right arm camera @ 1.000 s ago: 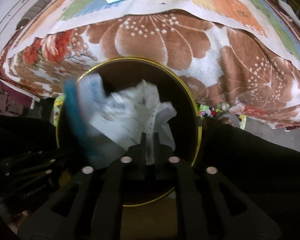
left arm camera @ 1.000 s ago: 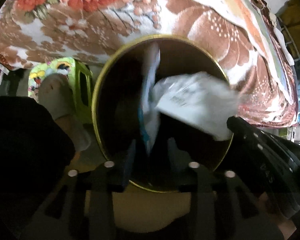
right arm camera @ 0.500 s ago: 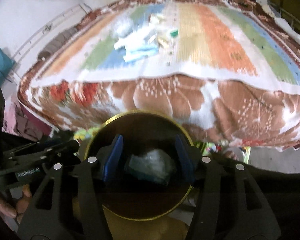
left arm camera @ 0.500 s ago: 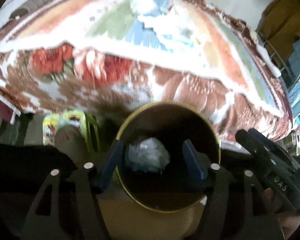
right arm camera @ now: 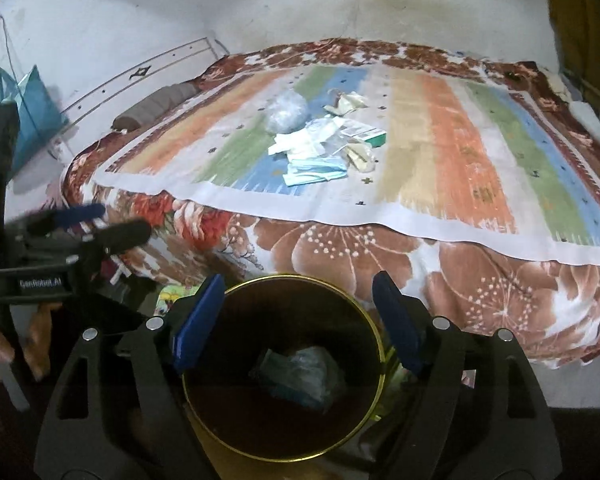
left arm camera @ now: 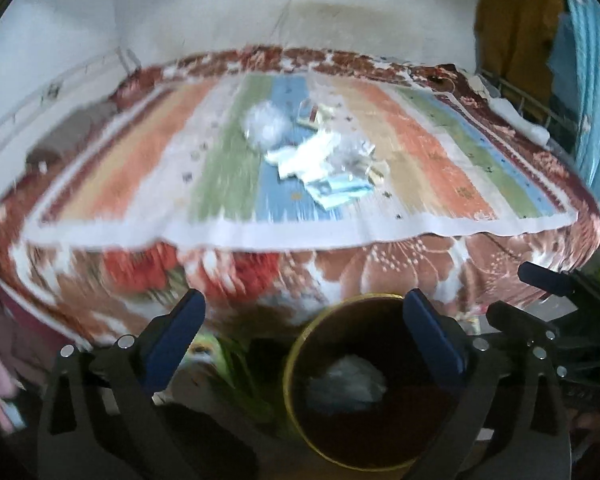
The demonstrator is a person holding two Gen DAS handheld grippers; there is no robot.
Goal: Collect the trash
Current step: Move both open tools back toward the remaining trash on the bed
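- Both tools lifted clear of the bin (right arm camera: 284, 368); left tool (left arm camera: 304, 330) and right tool (right arm camera: 300, 312) opening, empty; wad (right arm camera: 300, 372) dropped inside.
- Trash pile (right arm camera: 320, 148) at 12 o'clock on the bed (right arm camera: 420, 168).

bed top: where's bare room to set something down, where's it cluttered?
Free: the striped mat right of the trash pile, out to its white border, and the left stripes toward the brown pillow. Crowded: the pile mid-mat, clear bag to green box.
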